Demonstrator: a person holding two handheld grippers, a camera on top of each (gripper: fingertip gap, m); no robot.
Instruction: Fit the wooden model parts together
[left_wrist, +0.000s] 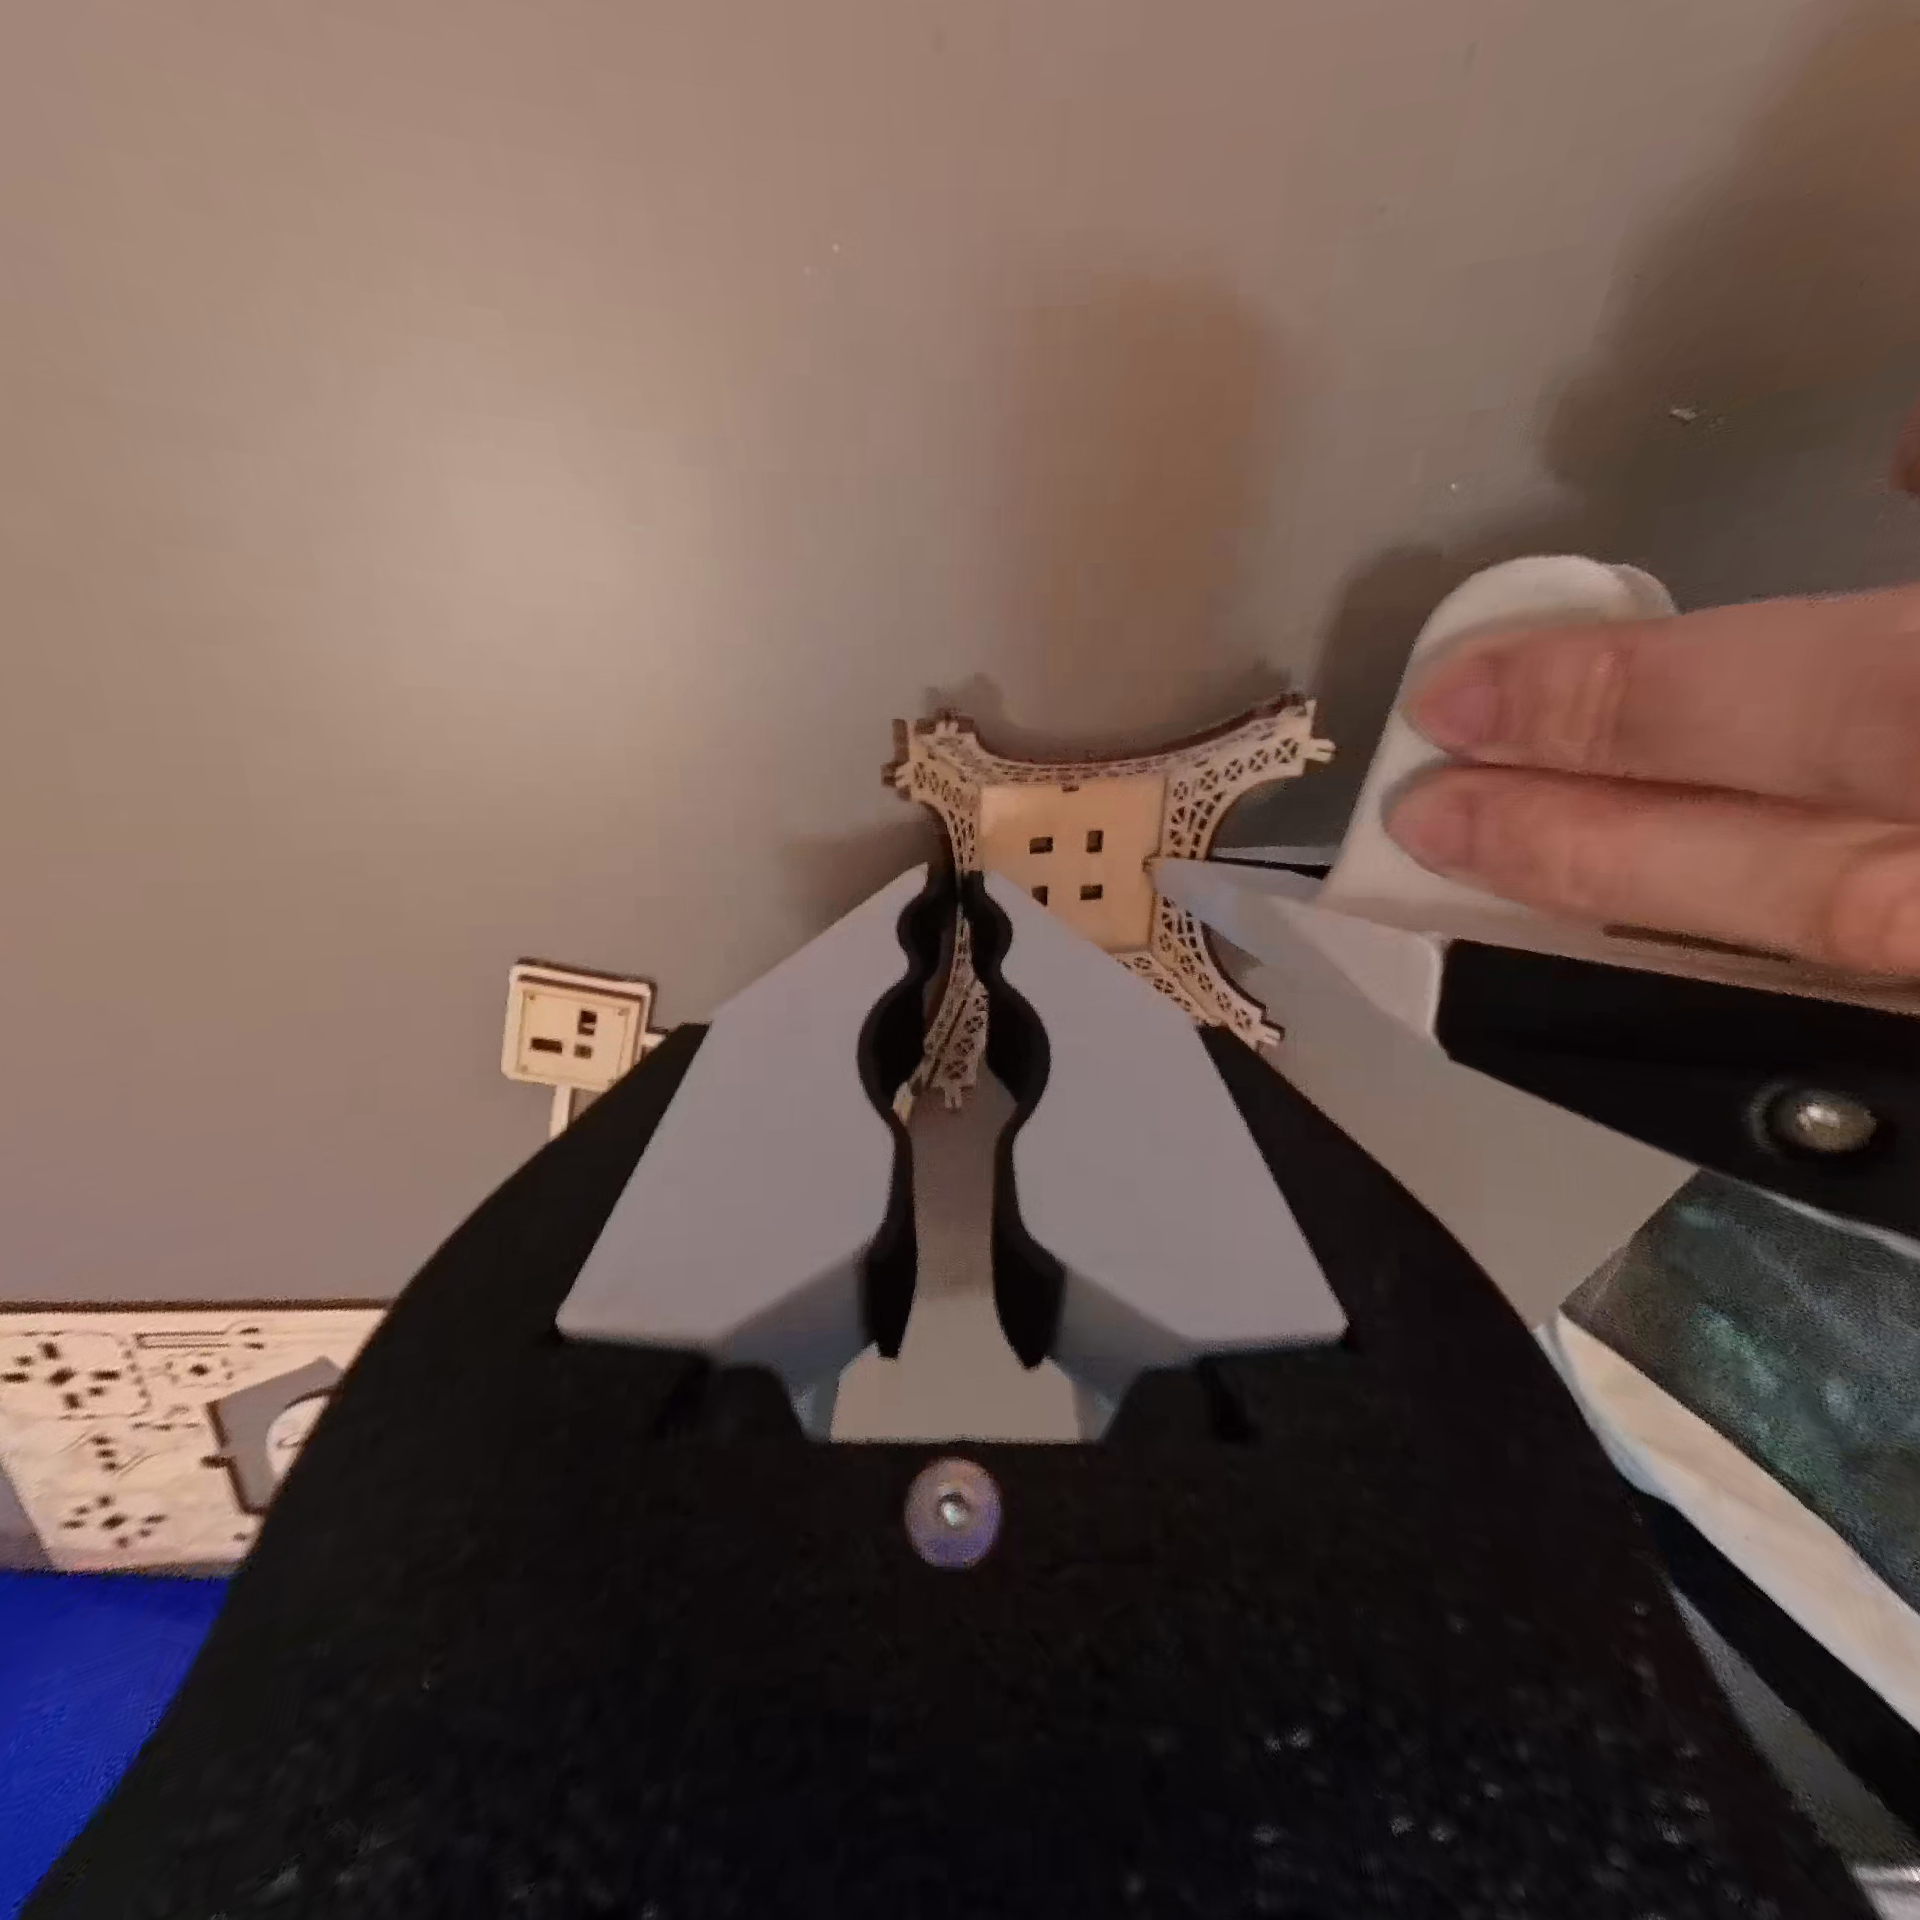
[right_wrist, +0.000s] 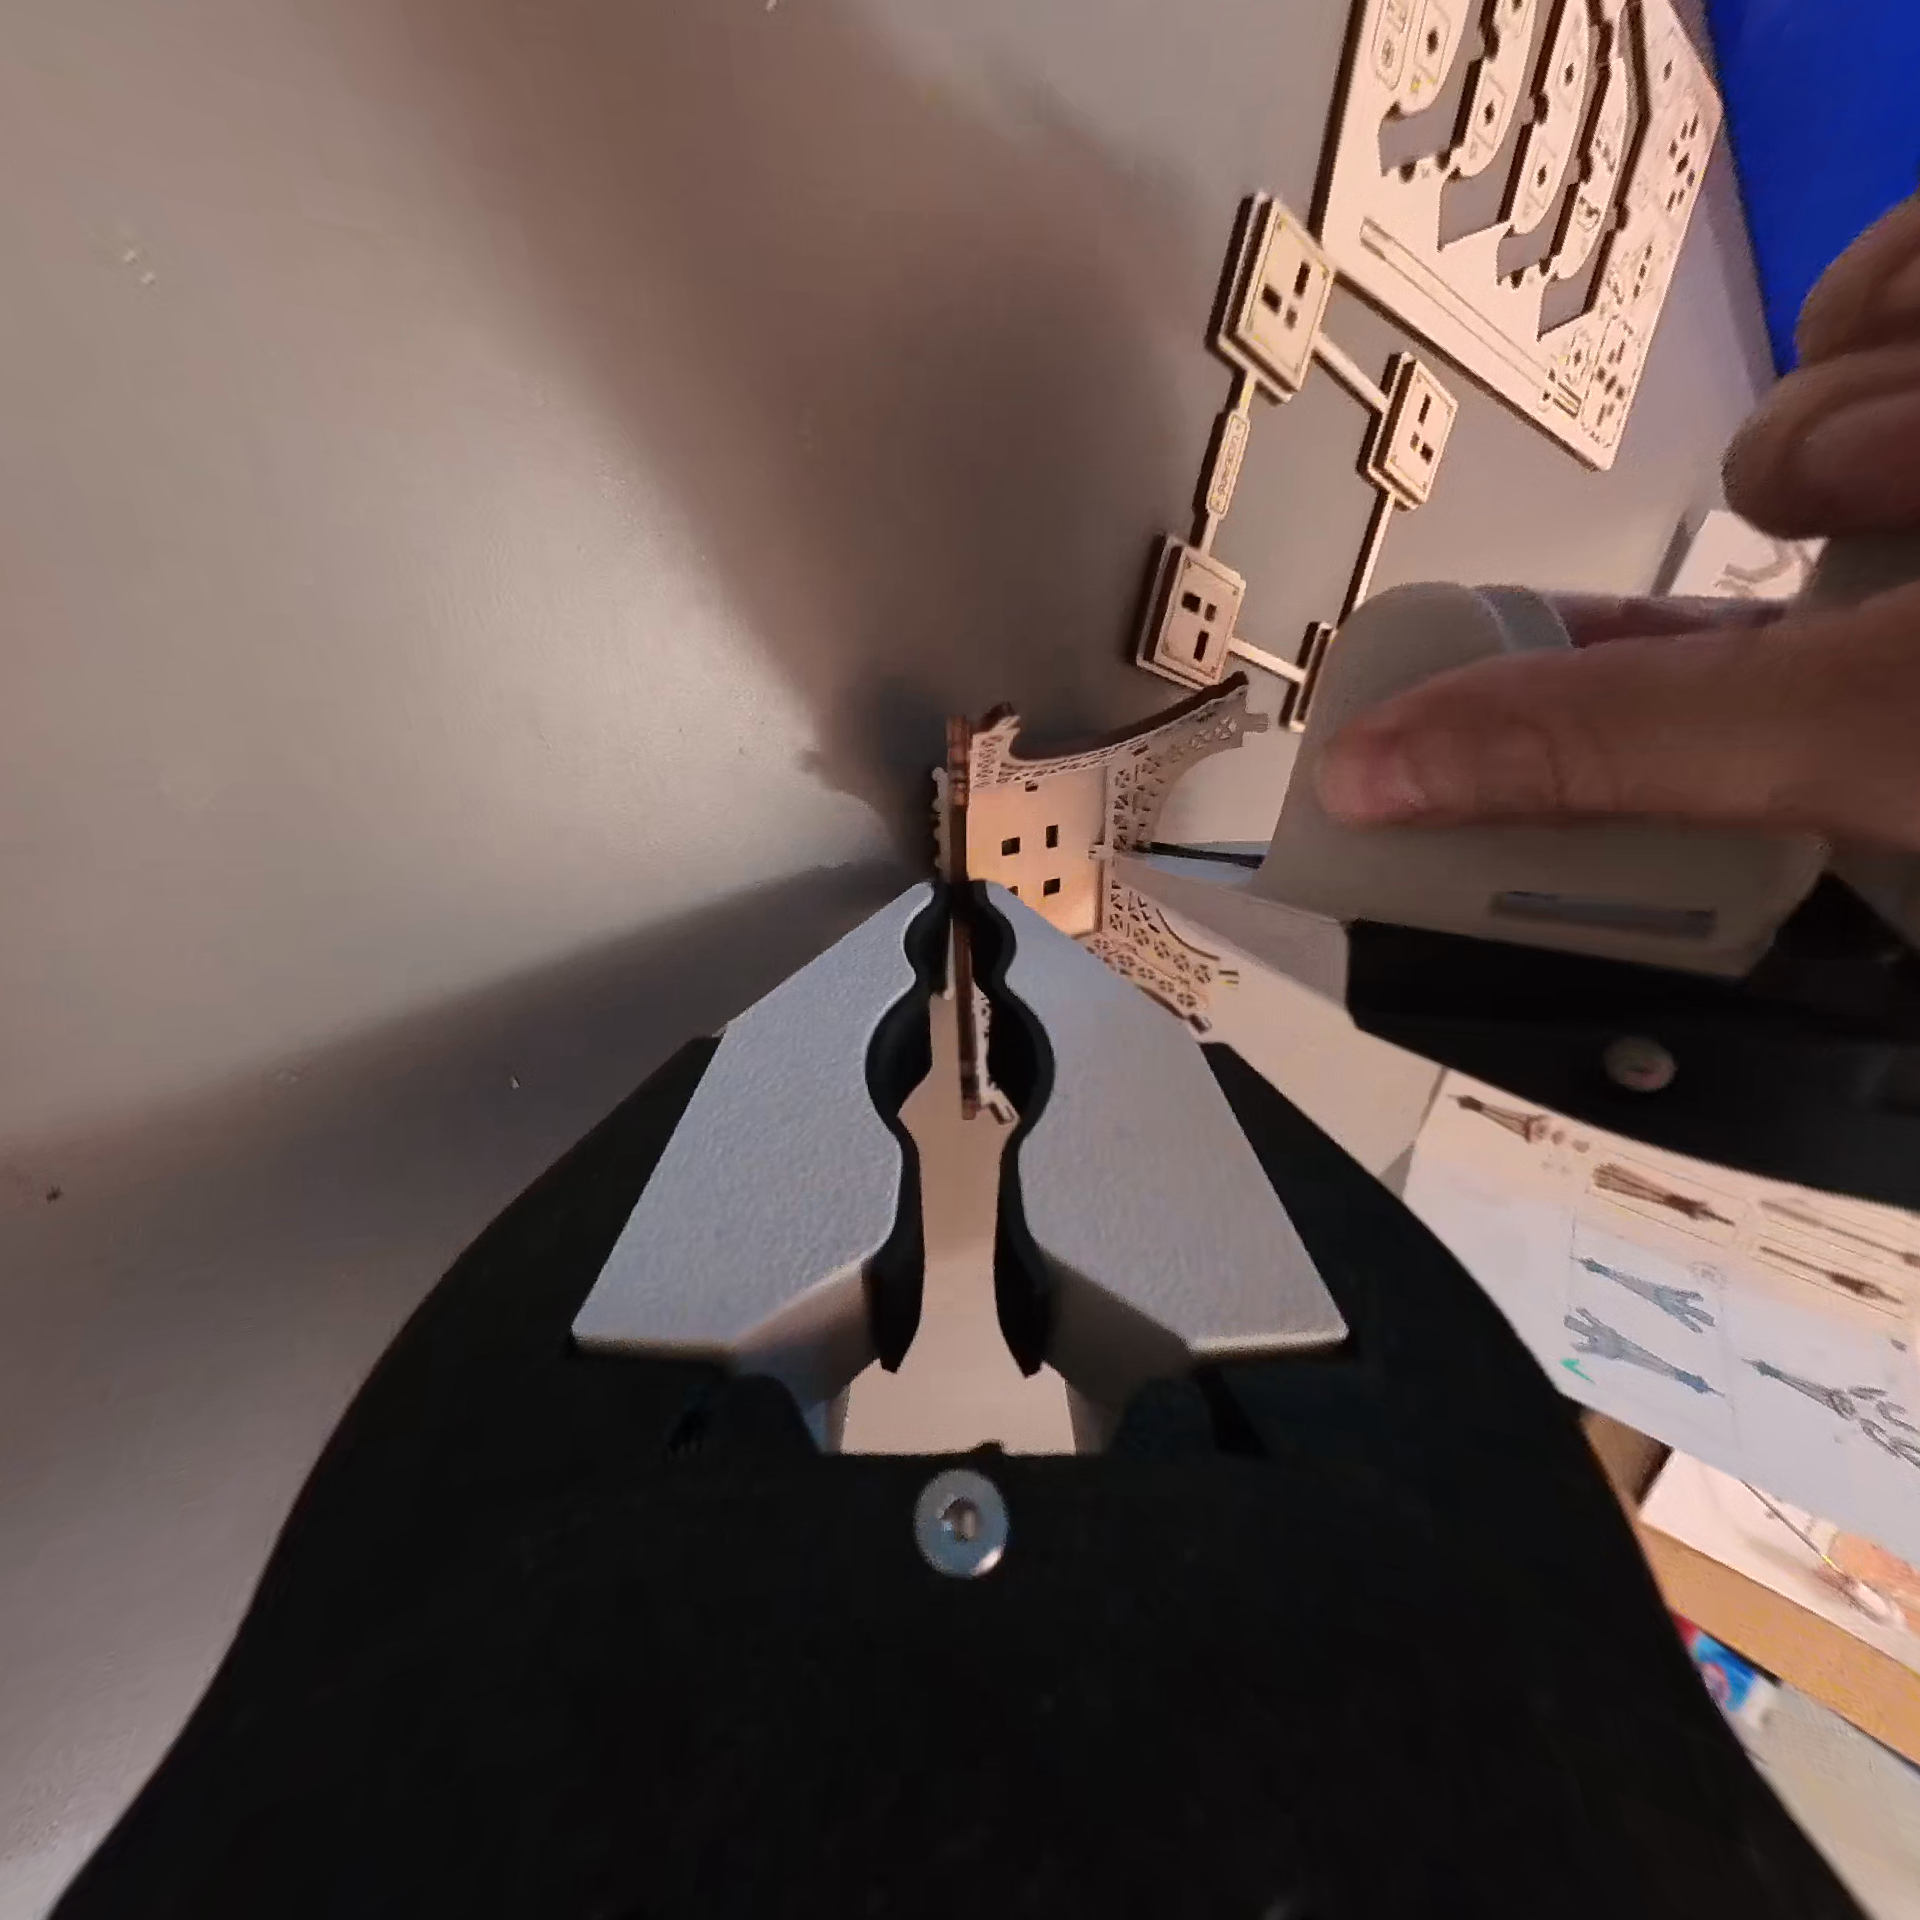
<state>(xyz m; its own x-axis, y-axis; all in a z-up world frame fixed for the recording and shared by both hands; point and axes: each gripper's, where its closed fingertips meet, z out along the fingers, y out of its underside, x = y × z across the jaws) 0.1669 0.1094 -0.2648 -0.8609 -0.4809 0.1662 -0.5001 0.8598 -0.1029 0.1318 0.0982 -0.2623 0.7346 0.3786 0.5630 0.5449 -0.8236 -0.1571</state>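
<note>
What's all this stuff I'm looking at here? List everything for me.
Wooden tower section: one, pale lattice legs around a square plate with four holes, held above the table.
Wooden frame of small squares: one, pale, flat on the table.
Wooden parts sheet: one, pale, partly punched out, beyond the frame.
Instruction sheet: one, white with tower drawings, table edge.
Table: one, grey.
Left tongs: grey fingers, black body, shut on one lattice leg.
Right tongs: same, shut on another leg.
Hands: one on each tool.
</note>
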